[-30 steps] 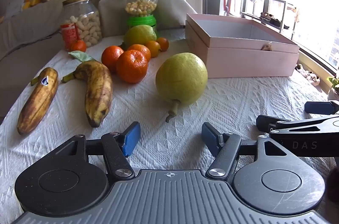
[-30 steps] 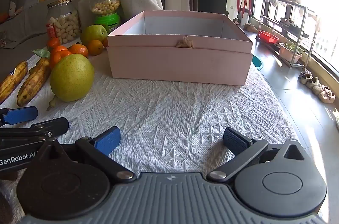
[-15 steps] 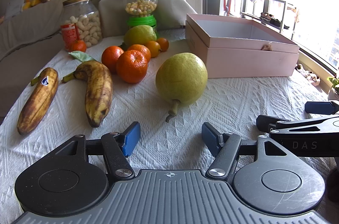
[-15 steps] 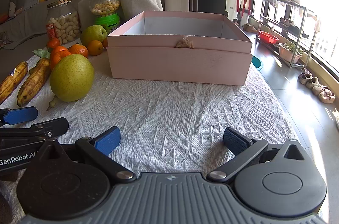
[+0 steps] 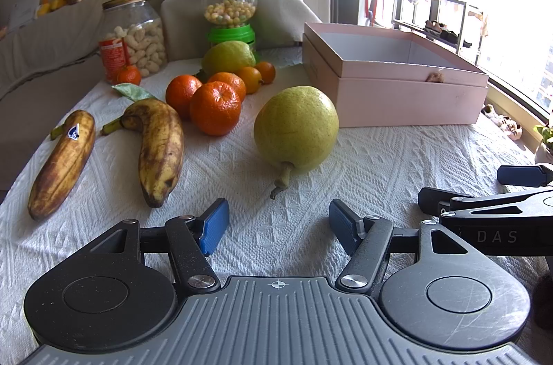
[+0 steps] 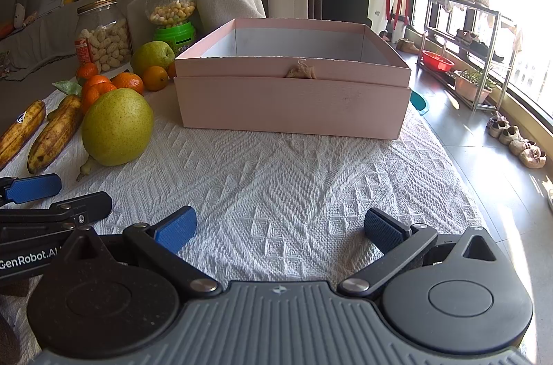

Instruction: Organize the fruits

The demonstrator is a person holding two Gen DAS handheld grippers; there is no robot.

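Our left gripper (image 5: 278, 228) sits low over the white cloth (image 5: 363, 164), with its blue fingers (image 5: 215, 226) spread wide and nothing between them. Our right gripper (image 6: 278, 228) is just beside it, also wide and holding nothing.

From the left gripper, the big pear (image 5: 296, 129) lies near at 12 o'clock, with its stem pointing back at us. At 11 o'clock a spotty banana (image 5: 160, 145) lies on the cloth, and at 10 o'clock there is a second banana (image 5: 64, 159) with a sticker on it. The two bananas are apart. Behind them a bunch of oranges (image 5: 214, 107) sits close together, with another pear (image 5: 228, 57) farther back. At the far edge stand a peanut jar (image 5: 133, 35) and a green candy jar (image 5: 230, 9).

From the right gripper, the pink box (image 6: 293, 102) stands at 12 o'clock with its top open. We see no fruit in it. The big pear is at 10 o'clock, near the box but not touching it.
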